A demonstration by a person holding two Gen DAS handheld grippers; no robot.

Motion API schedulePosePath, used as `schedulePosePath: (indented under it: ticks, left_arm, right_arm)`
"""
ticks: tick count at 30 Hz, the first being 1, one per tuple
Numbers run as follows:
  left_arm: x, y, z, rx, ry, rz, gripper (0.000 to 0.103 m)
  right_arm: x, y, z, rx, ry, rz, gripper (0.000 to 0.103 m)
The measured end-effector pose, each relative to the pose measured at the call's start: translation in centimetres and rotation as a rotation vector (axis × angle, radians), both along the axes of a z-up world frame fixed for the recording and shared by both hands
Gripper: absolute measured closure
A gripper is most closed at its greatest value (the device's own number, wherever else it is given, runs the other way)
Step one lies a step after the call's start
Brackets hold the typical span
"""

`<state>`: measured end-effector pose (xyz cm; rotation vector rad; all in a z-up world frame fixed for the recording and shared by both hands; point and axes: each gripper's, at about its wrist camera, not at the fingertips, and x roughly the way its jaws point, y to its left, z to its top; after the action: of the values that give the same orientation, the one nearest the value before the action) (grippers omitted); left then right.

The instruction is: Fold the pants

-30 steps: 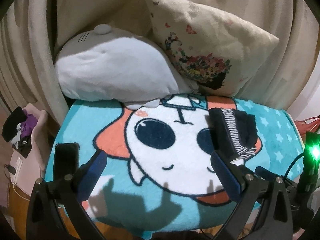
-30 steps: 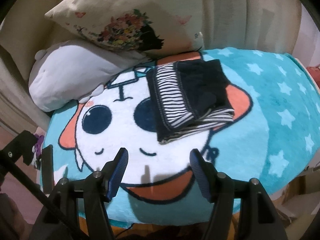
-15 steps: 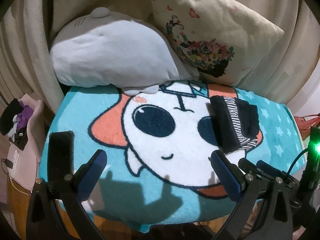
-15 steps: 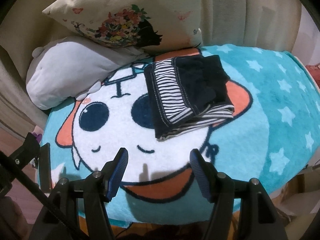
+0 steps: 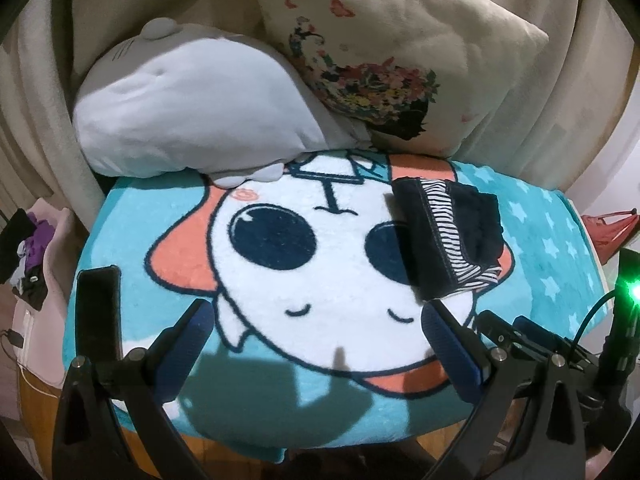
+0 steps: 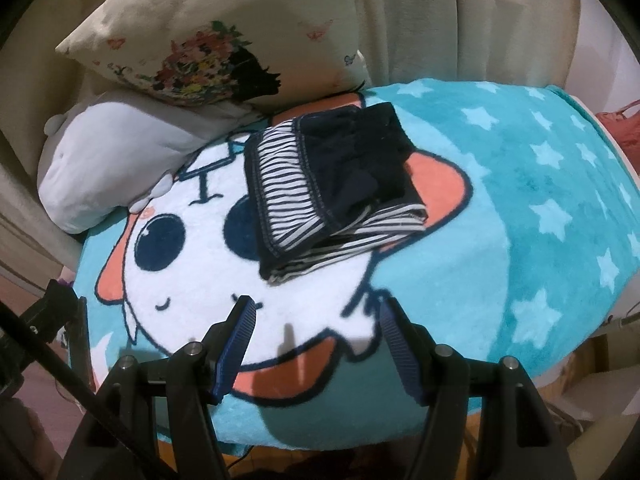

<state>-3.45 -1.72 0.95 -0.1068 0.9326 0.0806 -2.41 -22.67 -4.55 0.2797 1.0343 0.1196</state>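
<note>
The pants [image 6: 328, 184] lie folded into a small dark navy and striped bundle on the turquoise cartoon blanket [image 6: 540, 184]. In the left wrist view the same pants [image 5: 448, 236] sit right of the blanket's middle. My left gripper [image 5: 316, 332] hovers open over the blanket's near edge, with nothing between its blue pads [image 5: 184, 344]. My right gripper [image 6: 316, 332] is also open and empty, just short of the bundle's near end. Neither gripper touches the pants.
A grey plush cushion [image 5: 192, 116] and a floral pillow [image 5: 392, 52] lean against the draped beige backrest behind the blanket. A dark phone-like slab [image 5: 98, 316] lies at the blanket's left edge. A pink stand with dark clothes [image 5: 28, 256] is at far left.
Both grippers have drawn back toward the near edge, so the blanket and bundle sit farther up in both views. The pants have not moved and both jaws stay open.
</note>
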Motion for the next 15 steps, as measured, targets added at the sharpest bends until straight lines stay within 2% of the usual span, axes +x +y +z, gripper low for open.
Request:
schedulePosePath:
  ticks: [15]
  left_arm:
    - [2.8,-5.1,0.3,0.050,0.011,0.057,0.000]
  right_arm:
    - [4.6,-4.9,-0.5,0.037,0.003,0.048,0.032]
